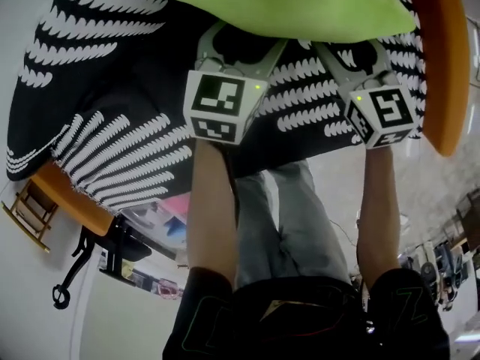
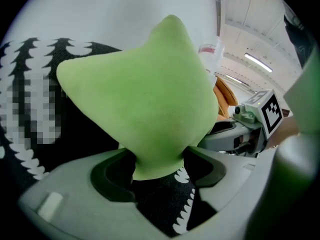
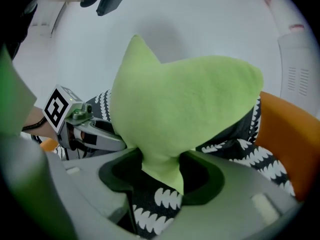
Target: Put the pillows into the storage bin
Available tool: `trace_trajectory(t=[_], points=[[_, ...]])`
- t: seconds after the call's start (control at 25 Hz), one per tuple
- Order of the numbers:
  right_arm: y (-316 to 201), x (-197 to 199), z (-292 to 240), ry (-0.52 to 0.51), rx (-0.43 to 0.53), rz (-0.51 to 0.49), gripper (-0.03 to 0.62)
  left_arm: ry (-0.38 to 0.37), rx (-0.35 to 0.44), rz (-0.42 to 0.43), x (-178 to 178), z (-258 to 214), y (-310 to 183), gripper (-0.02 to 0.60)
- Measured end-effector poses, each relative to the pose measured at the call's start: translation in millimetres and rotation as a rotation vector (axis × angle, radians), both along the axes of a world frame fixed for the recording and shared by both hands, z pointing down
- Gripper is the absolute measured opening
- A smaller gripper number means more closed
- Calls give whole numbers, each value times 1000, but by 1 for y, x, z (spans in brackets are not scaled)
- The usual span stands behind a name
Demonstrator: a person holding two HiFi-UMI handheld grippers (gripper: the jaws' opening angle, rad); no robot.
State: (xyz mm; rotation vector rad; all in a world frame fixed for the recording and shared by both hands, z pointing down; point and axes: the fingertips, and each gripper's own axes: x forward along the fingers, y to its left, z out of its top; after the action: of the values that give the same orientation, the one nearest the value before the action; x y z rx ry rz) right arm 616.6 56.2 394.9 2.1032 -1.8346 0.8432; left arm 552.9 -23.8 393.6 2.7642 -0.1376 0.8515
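The green pillow (image 1: 285,2) is a plain lime shade, the fabric (image 1: 112,103) is black with rows of white scalloped feather marks, the orange edge (image 1: 442,58) is unpatterned, and the pale grey cubes (image 1: 220,105) bear black-and-white squares.

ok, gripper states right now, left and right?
Left gripper: closed, pinching a corner of the green pillow.
Right gripper: closed, pinching another corner of the same pillow.

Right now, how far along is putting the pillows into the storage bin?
Done: a black-and-white patterned pillow seems already to lie in an orange-rimmed container, possibly the bin. In hand: the green pillow, pinched by the left gripper and right gripper over it. Left: lowering and releasing it.
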Motion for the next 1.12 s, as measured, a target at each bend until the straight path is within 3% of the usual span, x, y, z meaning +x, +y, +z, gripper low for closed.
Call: trace_trajectory(t=[0.16, 0.36, 0.52, 0.6, 0.68, 0.76, 0.8, 0.92, 1.12], points=[[13, -26, -28, 0, 5, 10, 233, 35, 6, -17, -26, -31, 13, 309], [-4, -90, -48, -26, 14, -69, 232, 68, -7, -129, -98, -52, 1, 308], [-2, -144, -33, -20, 0, -145, 232, 77, -23, -212, -158, -34, 9, 308], [-1, -145, -2, -28, 1, -177, 232, 74, -15, -244, -161, -4, 13, 308], [6, -139, 48, -127, -11, -220, 231, -18, -22, -292, -156, 39, 22, 307], [18, -141, 100, -323, -36, -277, 230, -205, -38, -356, -160, 78, 38, 307], [21, -133, 119, -386, -43, -298, 230, -263, -42, -382, -152, 93, 43, 307], [15, -105, 136, -408, -29, -356, 230, -274, -33, -449, -128, 107, 43, 305], [0, -168, 100, -429, 7, -524, 229, -283, 21, -618, -197, 65, 44, 305]])
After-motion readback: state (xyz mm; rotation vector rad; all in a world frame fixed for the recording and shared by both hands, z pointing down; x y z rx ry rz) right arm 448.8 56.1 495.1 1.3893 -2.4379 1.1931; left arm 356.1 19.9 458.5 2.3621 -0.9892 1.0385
